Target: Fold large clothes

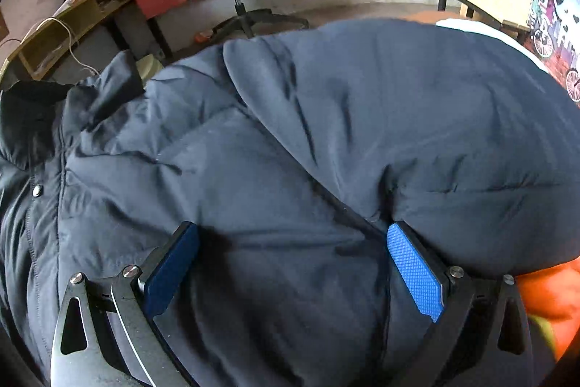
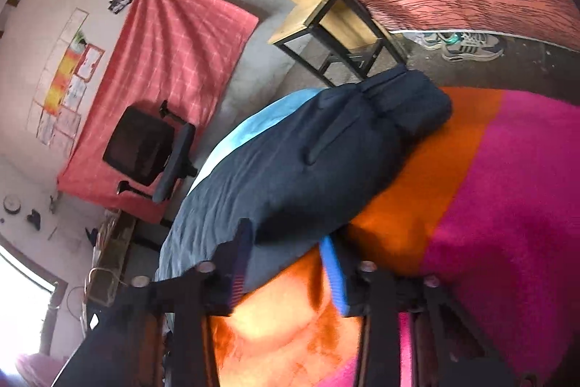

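Daylit room, fairly bright. Right wrist view: window [image 2: 25, 292] at near left blown out to white; near orange blanket [image 2: 290, 343] overexposed w/ motion blur. Left wrist view sharper, soft shadows under padded jacket [image 1: 290, 151]. Both: strong fisheye bend, dark vignette at corners.

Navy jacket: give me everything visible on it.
The navy jacket is a puffy, quilted coat in a smooth, faintly shiny fabric, creased and bulging. A metal snap sits on its placket beside a darker collar area. It lies folded into a long bundle on an orange and pink blanket. The open left gripper hovers over or presses it; the open right gripper straddles its edge.
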`<state>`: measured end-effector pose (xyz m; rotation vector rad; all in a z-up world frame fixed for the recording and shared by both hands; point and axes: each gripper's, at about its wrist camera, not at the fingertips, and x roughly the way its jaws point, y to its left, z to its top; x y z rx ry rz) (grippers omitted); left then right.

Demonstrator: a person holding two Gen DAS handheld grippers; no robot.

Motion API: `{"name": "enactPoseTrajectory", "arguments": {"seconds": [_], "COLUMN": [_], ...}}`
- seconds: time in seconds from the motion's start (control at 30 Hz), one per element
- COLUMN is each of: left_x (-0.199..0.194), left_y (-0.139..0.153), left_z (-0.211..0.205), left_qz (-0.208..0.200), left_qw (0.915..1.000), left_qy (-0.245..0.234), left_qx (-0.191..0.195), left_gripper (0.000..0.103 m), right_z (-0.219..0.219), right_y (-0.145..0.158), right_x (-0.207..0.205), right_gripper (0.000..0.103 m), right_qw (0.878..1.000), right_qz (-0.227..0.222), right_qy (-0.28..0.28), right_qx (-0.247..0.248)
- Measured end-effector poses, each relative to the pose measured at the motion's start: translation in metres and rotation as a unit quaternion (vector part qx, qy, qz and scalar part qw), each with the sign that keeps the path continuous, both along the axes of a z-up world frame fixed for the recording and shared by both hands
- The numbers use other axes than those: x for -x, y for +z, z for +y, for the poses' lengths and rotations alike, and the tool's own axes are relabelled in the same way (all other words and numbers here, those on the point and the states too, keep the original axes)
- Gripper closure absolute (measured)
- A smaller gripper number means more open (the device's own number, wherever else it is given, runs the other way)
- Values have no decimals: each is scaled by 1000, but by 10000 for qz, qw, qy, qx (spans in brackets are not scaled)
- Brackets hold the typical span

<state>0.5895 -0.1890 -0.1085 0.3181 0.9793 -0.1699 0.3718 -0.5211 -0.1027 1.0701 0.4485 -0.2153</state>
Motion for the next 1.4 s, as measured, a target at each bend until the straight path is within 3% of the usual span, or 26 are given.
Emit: {"name": "enactPoseTrajectory", "arguments": {"seconds": [0.1, 0.2, 0.27, 0.4, 0.5, 0.63, 0.77, 0.87, 0.97, 1.1, 1.2, 1.27, 1.4], "left_x": [-5, -2, 6, 23, 38, 68, 106, 135, 155, 183, 214, 230, 269], "left_y": [-6, -5, -7, 18, 37, 58, 74, 79, 84, 102, 121, 128, 135], "left_z": [0, -1, -7, 14, 32, 54, 94, 139, 184, 236, 272, 290, 324], "left_qz": [24, -100, -167, -117, 48, -32, -409, -545, -526, -863, -1381, -1611, -1970], "left_qw": [10000, 9999, 9998, 9958, 9922, 9950, 9969, 9910, 9836, 9746, 9607, 9522, 9348], "left_qy": [-5, -5, -15, -11, -40, -211, 152, 659, 1091, 1617, 2173, 2391, 2794], "left_qx": [-55, -56, 72, 909, 1247, 973, 655, 1032, 1336, 1284, 1042, 1012, 962], "left_gripper": [1, 1, 1, 1, 1, 1, 1, 1, 1, 1, 1, 1, 1], "right_z": [-1, -7, -8, 5, 21, 45, 86, 133, 196, 299, 368, 404, 476], "right_y": [-1, -2, 3, 35, 62, 101, 160, 204, 237, 258, 252, 239, 201], "right_x": [1, 3, 5, 12, 14, 12, -2, -16, -28, -43, -47, -44, -43], "right_gripper": [78, 93, 95, 98, 99, 99, 99, 99, 99, 99, 99, 99, 99], "right_qw": [10000, 9992, 9988, 9976, 9951, 9900, 9753, 9566, 9288, 8719, 8302, 8087, 7620], "right_qz": [-65, -270, -374, -626, -737, -765, -941, -1208, -1477, -1736, -1826, -1810, -1496], "right_qy": [-18, -34, -52, 51, 116, 262, 523, 829, 1288, 2223, 2944, 3345, 4126], "right_qx": [-7, -309, -314, 285, 648, 1152, 1928, 2519, 3145, 4002, 4368, 4487, 4761]}}
